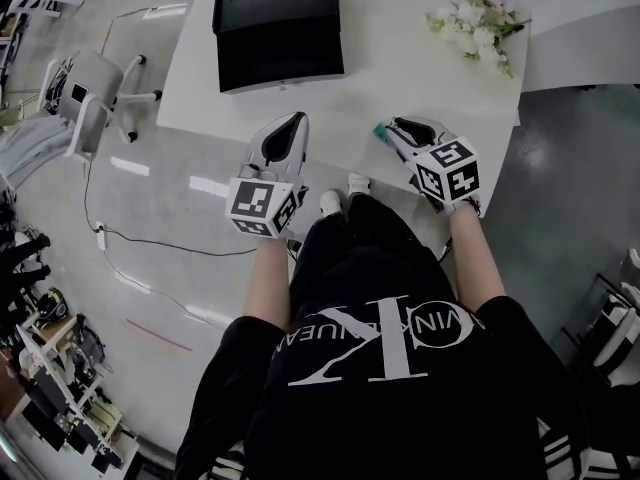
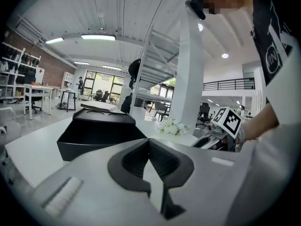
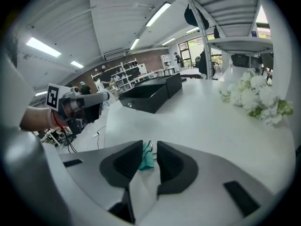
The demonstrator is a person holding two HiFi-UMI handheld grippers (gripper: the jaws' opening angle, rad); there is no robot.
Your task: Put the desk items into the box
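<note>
A black box (image 1: 280, 43) stands open at the far side of the white table (image 1: 400, 78), its lid tipped back; it also shows in the left gripper view (image 2: 96, 134) and the right gripper view (image 3: 149, 97). My right gripper (image 1: 392, 125) sits low over the table's near edge. Its jaws stand narrowly apart and are shut on a small teal clip (image 3: 146, 157), which pokes out at the tip (image 1: 381, 130). My left gripper (image 1: 297, 120) hovers at the near edge, shut and empty (image 2: 149, 144). A bunch of white flowers (image 1: 478, 23) lies at the far right.
The person's legs and shoes (image 1: 345, 196) are just below the table edge. A white office chair (image 1: 85, 98) and a floor cable (image 1: 150, 238) are to the left. Shelving with clutter (image 1: 50, 368) fills the lower left corner.
</note>
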